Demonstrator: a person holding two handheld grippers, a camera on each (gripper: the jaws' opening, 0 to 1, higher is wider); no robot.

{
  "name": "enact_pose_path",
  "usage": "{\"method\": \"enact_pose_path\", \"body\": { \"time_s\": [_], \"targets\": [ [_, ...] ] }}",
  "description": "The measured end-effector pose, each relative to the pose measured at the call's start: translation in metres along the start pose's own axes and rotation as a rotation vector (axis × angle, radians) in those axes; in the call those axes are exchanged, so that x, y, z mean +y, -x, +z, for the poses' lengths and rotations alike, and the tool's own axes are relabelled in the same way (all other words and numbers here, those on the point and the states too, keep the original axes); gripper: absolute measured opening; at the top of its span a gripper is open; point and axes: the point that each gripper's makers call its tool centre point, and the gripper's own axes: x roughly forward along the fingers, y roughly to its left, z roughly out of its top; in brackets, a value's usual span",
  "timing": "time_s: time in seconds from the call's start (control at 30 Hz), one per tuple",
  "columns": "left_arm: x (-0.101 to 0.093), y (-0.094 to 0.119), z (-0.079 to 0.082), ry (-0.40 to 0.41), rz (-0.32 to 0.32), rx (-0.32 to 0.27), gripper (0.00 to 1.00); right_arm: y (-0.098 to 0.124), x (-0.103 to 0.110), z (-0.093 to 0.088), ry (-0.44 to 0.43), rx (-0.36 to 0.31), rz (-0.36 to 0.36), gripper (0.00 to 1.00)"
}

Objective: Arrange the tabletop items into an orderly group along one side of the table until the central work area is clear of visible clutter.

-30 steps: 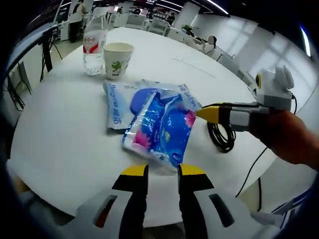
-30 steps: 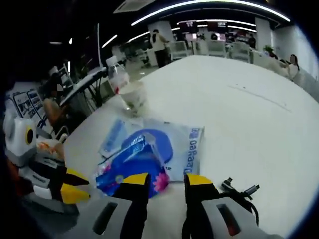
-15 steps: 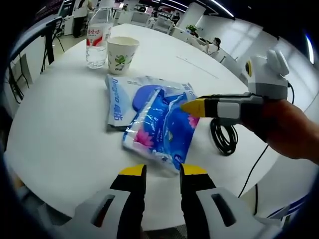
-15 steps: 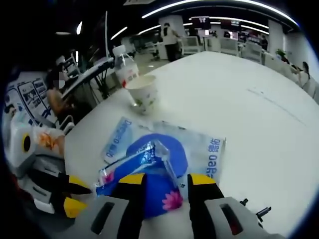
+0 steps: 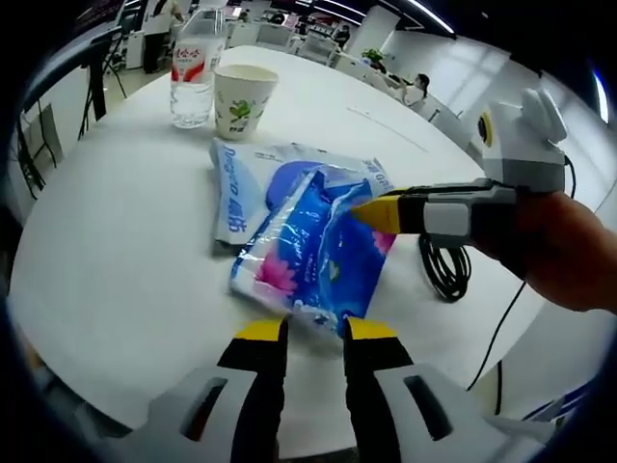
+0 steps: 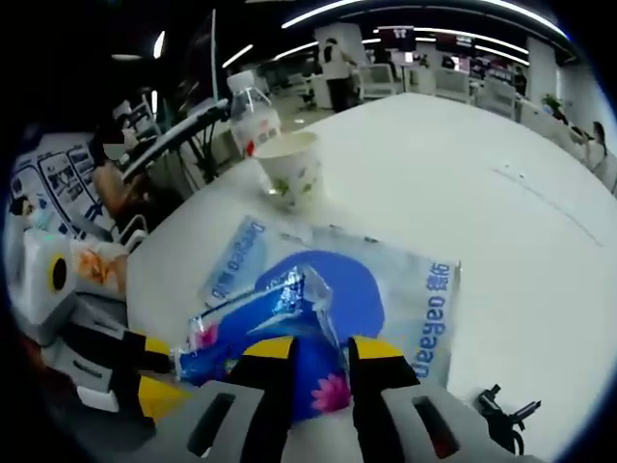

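A shiny blue packet with pink flowers (image 5: pixel 308 256) (image 6: pixel 289 299) lies tilted on a flat pale-blue wipes pack (image 5: pixel 239 188) (image 6: pixel 415 299) on the round white table (image 5: pixel 116 222). My right gripper (image 6: pixel 321 349) (image 5: pixel 378 214) is over the packet, its jaws drawn in on the packet's raised fold. My left gripper (image 5: pixel 315 332) (image 6: pixel 159 374) stands open at the packet's near edge, gripping nothing. A paper cup (image 5: pixel 241 101) (image 6: pixel 292 172) and a water bottle (image 5: pixel 195 72) (image 6: pixel 253 121) stand upright together at the far side.
A coiled black cable (image 5: pixel 445 275) (image 6: pixel 506 410) lies right of the packs, with its lead running off the table edge. A hand (image 5: pixel 559 260) holds the right gripper. Bare tabletop stretches left and beyond; chairs and seated people ring the room.
The right gripper's jaws have narrowed around the blue packet's fold, and it has moved further over the packet. The packet has shifted slightly. The left gripper has barely moved.
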Motion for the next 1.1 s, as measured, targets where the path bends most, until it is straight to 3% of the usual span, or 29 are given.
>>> {"method": "enact_pose_path", "body": {
  "time_s": [0.17, 0.33, 1.1],
  "targets": [
    [0.003, 0.001, -0.001, -0.014, 0.01, 0.002, 0.13, 0.004, -0.001, -0.002, -0.004, -0.013, -0.007, 0.06],
    [0.004, 0.004, -0.004, -0.018, 0.018, 0.002, 0.06, 0.01, 0.0, -0.008, -0.022, -0.024, -0.017, 0.02],
    [0.022, 0.016, -0.002, -0.012, 0.055, -0.017, 0.0, 0.03, 0.014, -0.034, -0.106, -0.036, -0.069, 0.0]
  ]
}}
